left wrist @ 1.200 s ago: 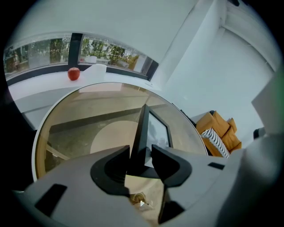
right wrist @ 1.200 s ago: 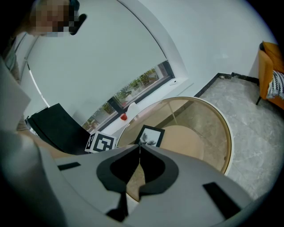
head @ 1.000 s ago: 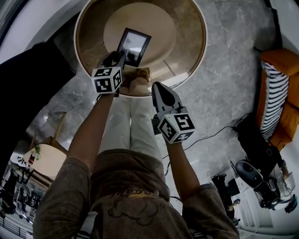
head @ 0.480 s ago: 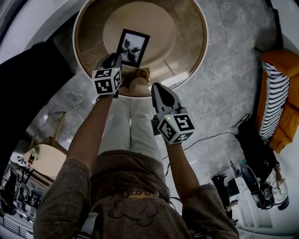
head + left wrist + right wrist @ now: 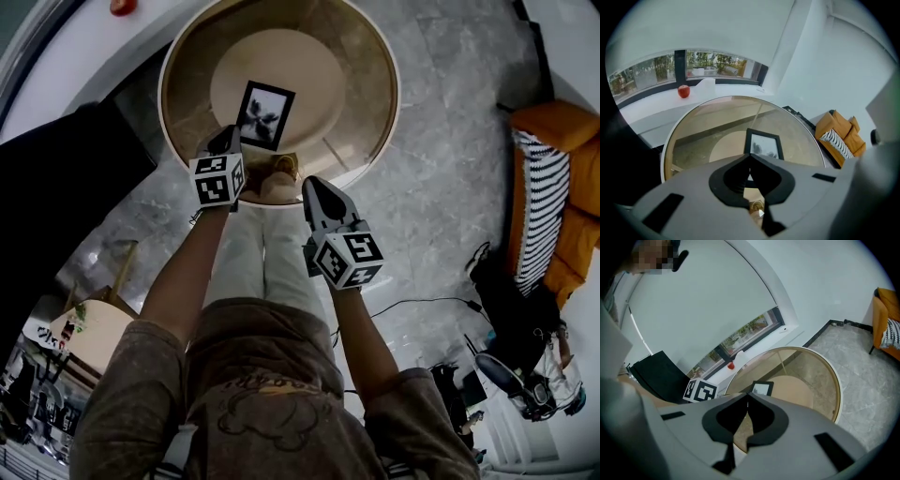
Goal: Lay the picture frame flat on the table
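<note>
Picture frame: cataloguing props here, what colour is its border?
Black; the picture frame shows best in the head view.

a home living room, by the look of it. a round glass table stands on a grey marble floor. an orange sofa with a striped cushion sits nearby, and a long window shows greenery.

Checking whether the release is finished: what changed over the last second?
The picture frame settled flat on the table, its glare gone. The left gripper drew back off it, its jaws just closing on nothing. The right gripper stayed put, shut.
</note>
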